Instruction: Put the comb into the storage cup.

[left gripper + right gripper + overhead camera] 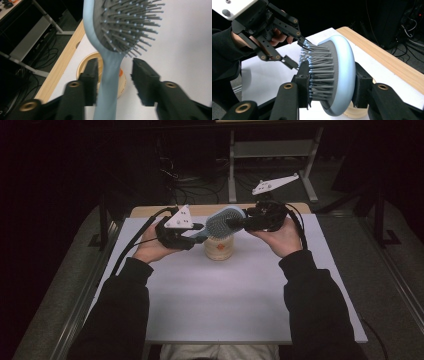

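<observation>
- one hairbrush (223,221), pale blue with grey bristles, is seen at upper centre of the high view, held level in the air between the two grippers.
- one round cream container (219,247) stands on the white table (225,300) just below the brush; in the left gripper view it is largely covered by the brush handle and one jaw.
- two grippers are counted: the left gripper (192,236) left of centre, the right gripper (239,222) right of centre.
- in the right gripper view the right gripper's jaws are clenched on the brush head (334,75), one pad among the bristles, the other on the smooth back.
- in the left gripper view the handle (108,82) lies between the left gripper's jaws: one pad sits against it, the other stands clear, so the grasp is released.
- two dark sleeves are cut off by the bottom edge of the high view.
- the background beyond the table is too dark for detail; only cables and a shelf frame are made out.
</observation>
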